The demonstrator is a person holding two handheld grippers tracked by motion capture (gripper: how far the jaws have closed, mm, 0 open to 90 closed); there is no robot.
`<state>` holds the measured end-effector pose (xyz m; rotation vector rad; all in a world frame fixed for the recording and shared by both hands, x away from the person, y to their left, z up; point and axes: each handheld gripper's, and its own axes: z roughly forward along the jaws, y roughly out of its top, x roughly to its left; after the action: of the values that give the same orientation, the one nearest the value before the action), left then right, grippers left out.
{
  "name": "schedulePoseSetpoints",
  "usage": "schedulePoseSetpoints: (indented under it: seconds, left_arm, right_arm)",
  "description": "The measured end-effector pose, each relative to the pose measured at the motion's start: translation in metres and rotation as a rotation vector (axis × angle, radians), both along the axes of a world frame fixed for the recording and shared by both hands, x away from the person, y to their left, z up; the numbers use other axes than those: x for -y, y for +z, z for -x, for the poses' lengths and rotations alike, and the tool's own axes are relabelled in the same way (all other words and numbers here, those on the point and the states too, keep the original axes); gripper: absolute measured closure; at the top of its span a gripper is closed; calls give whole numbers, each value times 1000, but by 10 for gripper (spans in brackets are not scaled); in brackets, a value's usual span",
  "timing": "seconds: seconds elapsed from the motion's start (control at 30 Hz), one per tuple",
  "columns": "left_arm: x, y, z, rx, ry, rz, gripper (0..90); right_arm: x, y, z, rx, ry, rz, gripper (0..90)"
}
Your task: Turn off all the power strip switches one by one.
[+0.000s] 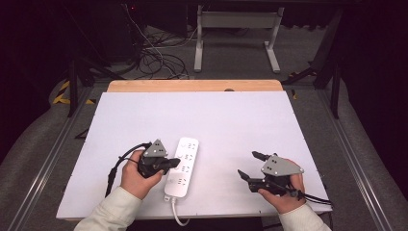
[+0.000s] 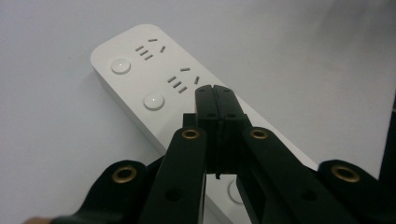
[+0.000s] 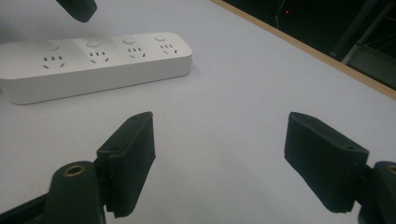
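Covering wooden table (image 1: 192, 85): white sheet (image 1: 216, 120); cables (image 1: 154, 57) behind, prob. floor.

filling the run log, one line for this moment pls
left claw: shut, over power strip | right claw: open, empty | table

A white-topped bench (image 1: 216, 120) with a bare wooden strip (image 1: 195, 85) along its far edge stands on grey floor (image 1: 240, 53). At upper centre is a white table frame (image 1: 238, 33); tangled cables (image 1: 154, 53) lie at upper left. Surroundings are dark.
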<state>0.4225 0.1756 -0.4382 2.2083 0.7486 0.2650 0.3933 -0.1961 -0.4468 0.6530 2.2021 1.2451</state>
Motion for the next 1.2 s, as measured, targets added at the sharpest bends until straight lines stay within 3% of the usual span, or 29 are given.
schedulePoseSetpoints:
  seconds: [0.37,0.53,0.57,0.73,0.9,1.2]
  left_arm:
    - [3,-3,-8,-18,9,-1,900]
    - [4,-6,-9,-20,11,-31,900]
    - [4,-8,-10,-17,7,-55,900]
    - [5,-9,-10,-37,-4,-65,900]
    - [7,-12,-11,-45,-11,-105,900]
    - [7,-14,-12,-57,-14,-102,900]
  right_arm:
    - [1,-1,0,-1,-3,-4,251]
    - [1,0,0,-1,-2,-8,251]
    - [1,0,0,-1,-3,-8,251]
    - [2,0,0,1,-3,-6,253]
    - [1,0,0,2,-2,-4,254]
    - [1,0,-1,3,-3,-1,255]
